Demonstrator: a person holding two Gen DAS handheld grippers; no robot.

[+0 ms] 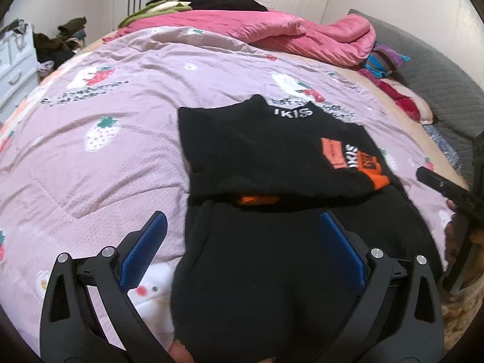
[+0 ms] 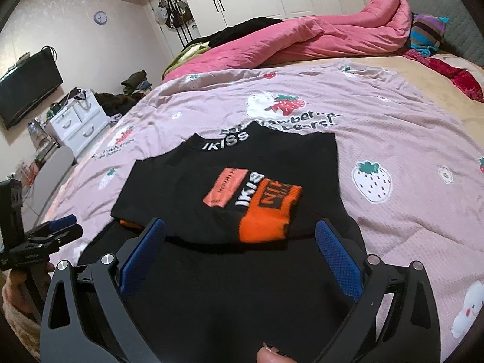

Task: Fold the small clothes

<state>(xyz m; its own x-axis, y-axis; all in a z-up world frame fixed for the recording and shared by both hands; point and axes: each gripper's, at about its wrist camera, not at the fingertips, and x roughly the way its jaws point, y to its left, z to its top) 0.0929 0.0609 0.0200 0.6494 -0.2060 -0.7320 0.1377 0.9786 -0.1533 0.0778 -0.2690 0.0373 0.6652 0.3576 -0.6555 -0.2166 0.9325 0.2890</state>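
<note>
Both tools are hovering spread and empty: the left tool (image 1: 243,224) over the near, unfolded part of the black garment (image 1: 272,157), the right tool (image 2: 240,231) likewise. The garment is lying on the bed's strawberry quilt (image 1: 106,96), sleeves seemingly folded in. To my eye, the bottom half is waiting to be lifted; pinching both near corners evenly and carrying them to the collar should keep edges aligned. I am counting two tools, one garment, one pink duvet (image 2: 317,36) beyond.

Both wrist views look low and close across the bed (image 1: 121,151), sharing the black garment (image 2: 242,175).
</note>
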